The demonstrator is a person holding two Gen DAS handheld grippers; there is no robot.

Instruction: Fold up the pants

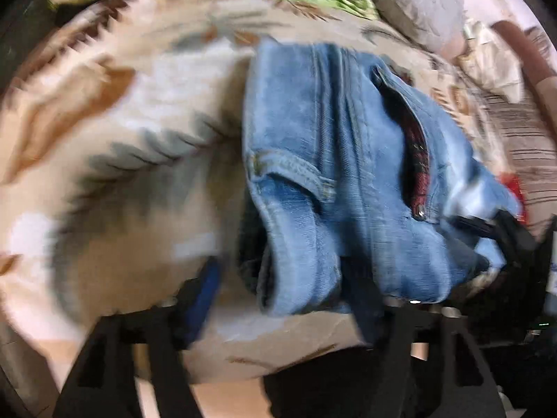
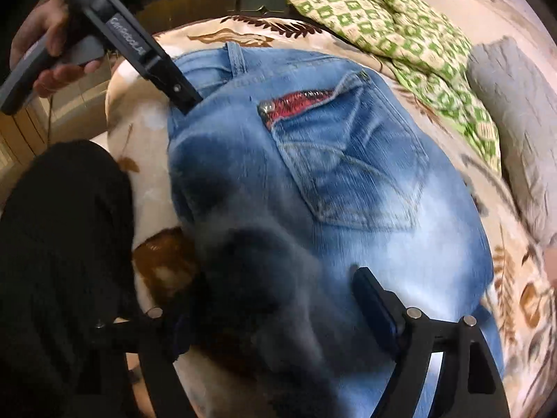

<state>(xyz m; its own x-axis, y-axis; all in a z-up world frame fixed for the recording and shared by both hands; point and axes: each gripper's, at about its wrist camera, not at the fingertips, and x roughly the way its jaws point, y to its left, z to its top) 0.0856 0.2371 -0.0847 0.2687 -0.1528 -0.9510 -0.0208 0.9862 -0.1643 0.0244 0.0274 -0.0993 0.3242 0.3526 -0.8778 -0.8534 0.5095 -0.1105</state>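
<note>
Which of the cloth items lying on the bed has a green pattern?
The checked cloth beyond the jeans. It is green and cream, while the jeans are blue and the blanket is beige with brown leaves.

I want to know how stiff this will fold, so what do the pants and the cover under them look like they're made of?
The pants look like washed blue denim: twill weave lines, faded patches, contrast stitching round the back pocket, which has a shiny red trim. The cover looks like a soft, plush printed blanket, beige with leaf shapes; blur leaves its pile uncertain.
</note>
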